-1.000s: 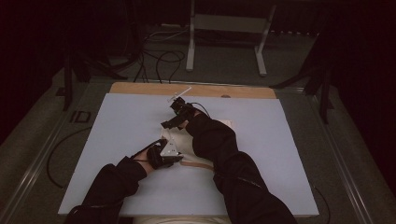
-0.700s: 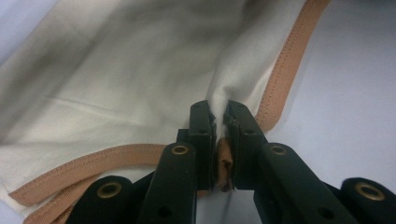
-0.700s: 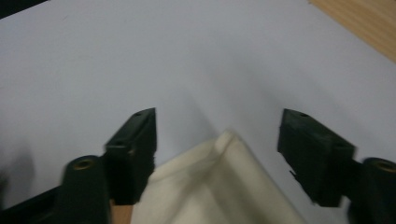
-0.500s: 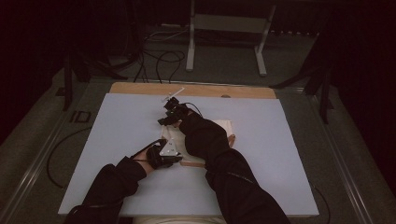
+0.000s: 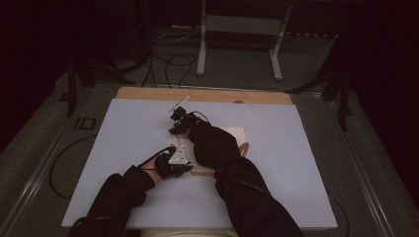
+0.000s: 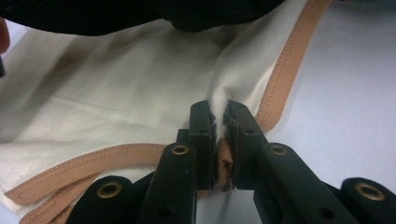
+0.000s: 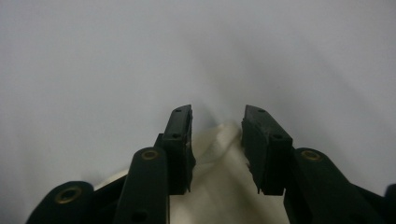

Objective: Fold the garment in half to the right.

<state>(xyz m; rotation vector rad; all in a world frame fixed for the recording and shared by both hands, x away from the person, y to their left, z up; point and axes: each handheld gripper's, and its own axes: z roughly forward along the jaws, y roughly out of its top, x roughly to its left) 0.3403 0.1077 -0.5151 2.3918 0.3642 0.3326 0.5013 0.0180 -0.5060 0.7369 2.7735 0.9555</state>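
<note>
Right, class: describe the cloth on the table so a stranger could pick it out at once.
Start at the pale blue table. Near its middle, under the person's two black sleeves, lies the cloth. It is cream with an orange-tan hem, and the left tongs pinch its edge while the right tongs, just closing, straddle a cream fold.

Pale blue table (image 5: 123, 148), cream cloth (image 5: 232, 136) with tan hem lying flat

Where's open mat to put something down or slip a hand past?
Free: the mat's left part, between its left edge and the left gripper; the right part, from the cream cloth to the right edge; the far strip below the wooden board edge. Crowded: the centre, around cloth, right gripper and forearms.
</note>
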